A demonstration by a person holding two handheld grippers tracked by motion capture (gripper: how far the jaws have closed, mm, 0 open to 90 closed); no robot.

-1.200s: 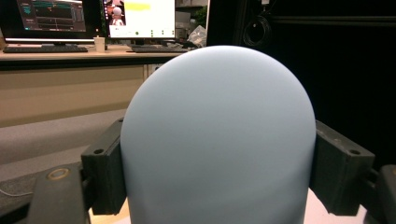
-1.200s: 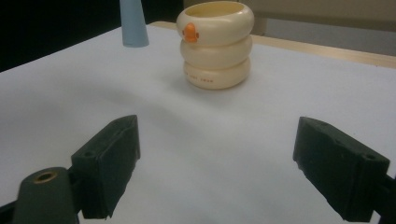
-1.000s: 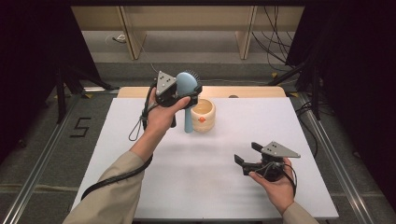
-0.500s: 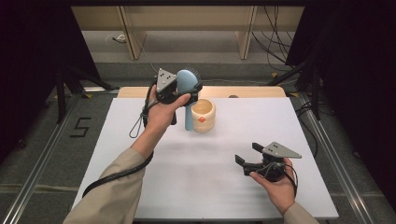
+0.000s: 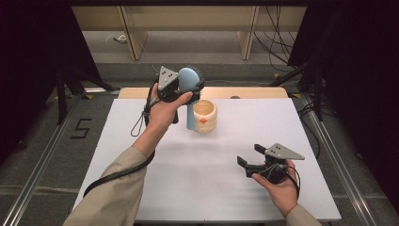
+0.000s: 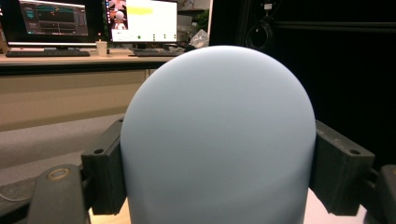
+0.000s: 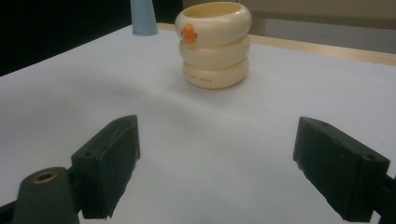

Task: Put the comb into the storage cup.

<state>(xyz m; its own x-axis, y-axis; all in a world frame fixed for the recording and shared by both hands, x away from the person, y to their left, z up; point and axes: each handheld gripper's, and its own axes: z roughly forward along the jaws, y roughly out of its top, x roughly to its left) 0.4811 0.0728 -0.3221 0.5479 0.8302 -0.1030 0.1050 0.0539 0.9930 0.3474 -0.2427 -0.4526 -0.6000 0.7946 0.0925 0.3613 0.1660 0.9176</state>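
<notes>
Between the two black jaws of the left claw [image 5: 186,84] sits the rounded head of one pale blue hairbrush [image 6: 217,140], gripped at both sides; its back is smooth and matte, dome-shaped, with dark bristles visible along its far edge in the high view. The brush hangs upright, its tapered handle pointing down to the bench [image 5: 141,155], just beside one cream cup [image 5: 205,116]. The cup is glossy, built like three stacked rings, with a small orange mark on its side. Nearer the person, the right claw [image 5: 250,157] is held low over the white bench surface with jaws spread apart and nothing between them, well apart from the cup. Behind the bench stand wooden shelf legs and loose cables on the floor.
</notes>
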